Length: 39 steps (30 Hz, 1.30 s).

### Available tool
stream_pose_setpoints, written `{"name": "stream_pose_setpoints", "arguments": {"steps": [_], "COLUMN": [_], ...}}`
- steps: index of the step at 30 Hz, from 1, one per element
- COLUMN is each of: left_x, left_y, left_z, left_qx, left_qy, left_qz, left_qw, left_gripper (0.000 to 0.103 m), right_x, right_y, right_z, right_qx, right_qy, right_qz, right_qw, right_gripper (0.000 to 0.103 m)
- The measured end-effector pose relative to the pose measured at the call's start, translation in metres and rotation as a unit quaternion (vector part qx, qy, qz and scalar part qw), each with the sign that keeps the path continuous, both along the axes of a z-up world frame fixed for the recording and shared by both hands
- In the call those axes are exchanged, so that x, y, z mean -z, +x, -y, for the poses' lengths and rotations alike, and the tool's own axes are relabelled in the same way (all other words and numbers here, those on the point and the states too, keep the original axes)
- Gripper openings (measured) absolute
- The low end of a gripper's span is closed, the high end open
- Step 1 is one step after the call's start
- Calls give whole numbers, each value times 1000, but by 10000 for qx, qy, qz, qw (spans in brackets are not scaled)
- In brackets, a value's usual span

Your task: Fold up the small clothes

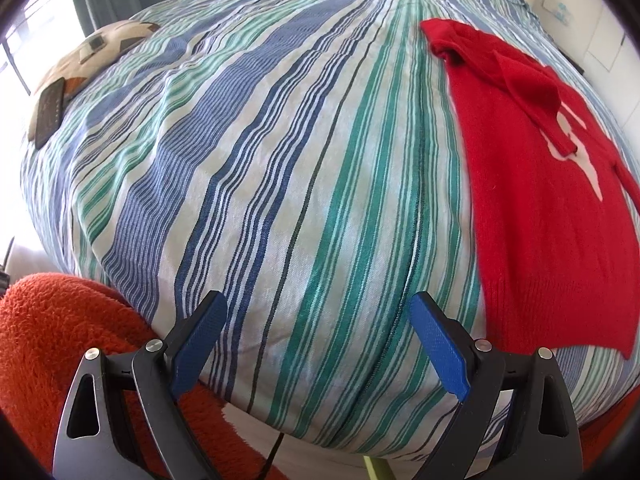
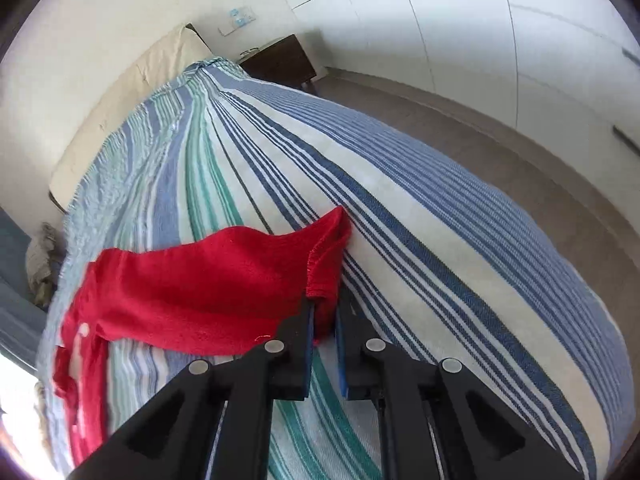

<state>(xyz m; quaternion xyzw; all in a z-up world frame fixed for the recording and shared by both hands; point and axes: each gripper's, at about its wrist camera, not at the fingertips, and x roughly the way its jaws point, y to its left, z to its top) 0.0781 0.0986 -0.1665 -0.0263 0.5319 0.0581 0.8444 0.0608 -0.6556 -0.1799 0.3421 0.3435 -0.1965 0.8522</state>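
Your right gripper fingers pinch the red knitted sweater's hem, lower centre, on the blue-green striped bed; your left gripper gapes empty, white walls behind.

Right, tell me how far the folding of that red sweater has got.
Early stage. Done: the red sweater lies on the striped bedspread, one sleeve already laid across its front. In hand: the right gripper pinches the other sleeve's cuff, lifted off the bed. The left gripper hangs open, empty. Left: laying that sleeve over and folding the body.
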Motion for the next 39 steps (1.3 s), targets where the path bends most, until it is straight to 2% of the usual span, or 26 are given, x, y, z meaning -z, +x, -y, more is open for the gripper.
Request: {"name": "stream_pose_setpoints", "arguments": {"steps": [2,3,4,6,8,9,10,11,12,14,15,18,20,21,23,24,25,26,28,30,32,34,35,36,37,39], "left_x": [1,2,3,6,7,7,6,6,5,5,5,6,3,-2,-20,-34,-49,-65,-94,-110,-103,-80,-66,-52,-41,-22], "left_y": [0,0,1,2,3,3,3,2,2,0,-1,1,2,2,1,1,3,6,17,33,53,76,89,103,119,143], "left_z": [4,5,7,9,11,12,12,12,11,8,6,5,8,11,20,28,38,52,86,128,172,205,218,229,235,241], "left_qx": [65,93,119,168,205,217,221,220,212,162,127,108,158,214,378,531,748,1019,1706,2584,3464,3971,4060,4044,3920,3660], "left_qy": [78,115,146,193,241,259,265,261,256,229,199,167,207,242,343,369,373,382,451,556,706,784,824,848,794,519], "left_qz": [-6,-15,-26,-59,-76,-76,-75,-74,-76,-76,-81,-122,-98,-60,123,312,538,771,1226,1475,1259,957,811,619,419,138], "left_qw": [9999,9999,9998,9997,9995,9994,9994,9994,9994,9996,9997,9997,9996,9995,9986,9974,9950,9911,9766,9531,9269,9094,9065,9086,9156,9291], "left_gripper": [94,94,94,94,94,94,94,94,94,94,94,94,93,88,86,86,86,86,89,95,95,93,91,83,77,77], "right_x": [-1,-2,-3,-1,8,11,11,9,3,-17,-19,-8,-8,-9,-12,-15,-20,-29,-45,-57,-67,-75,-78,-81,-82,-81], "right_y": [-10,-19,-23,-19,-3,7,13,18,18,15,15,22,24,23,19,16,11,4,-17,-35,-51,-65,-72,-77,-80,-86], "right_z": [12,15,21,31,40,43,44,44,44,37,35,31,25,23,22,19,17,12,-3,-24,-51,-83,-99,-115,-131,-159], "right_qx": [-97,-143,-163,-221,-363,-444,-481,-419,-336,-122,-47,-75,3,52,85,95,131,247,415,314,43,-265,-390,-496,-560,-635], "right_qy": [636,902,1099,1427,1743,1770,1700,1503,1223,269,-100,-508,-691,-712,-639,-603,-654,-819,-1094,-1067,-943,-832,-789,-755,-762,-795], "right_qz": [466,695,871,878,578,429,258,74,49,-66,-295,-739,-759,-747,-691,-673,-689,-765,-814,-628,-351,-21,178,366,525,724], "right_qw": [9968,9934,9900,9856,9823,9823,9839,9877,9919,9995,9995,9959,9947,9947,9955,9959,9954,9934,9898,9918,9949,9962,9960,9952,9941,9922], "right_gripper": [33,51,59,59,56,43,15,4,4,3,3,3,3,4,19,38,55,59,60,60,61,62,62,63,65,68]}}
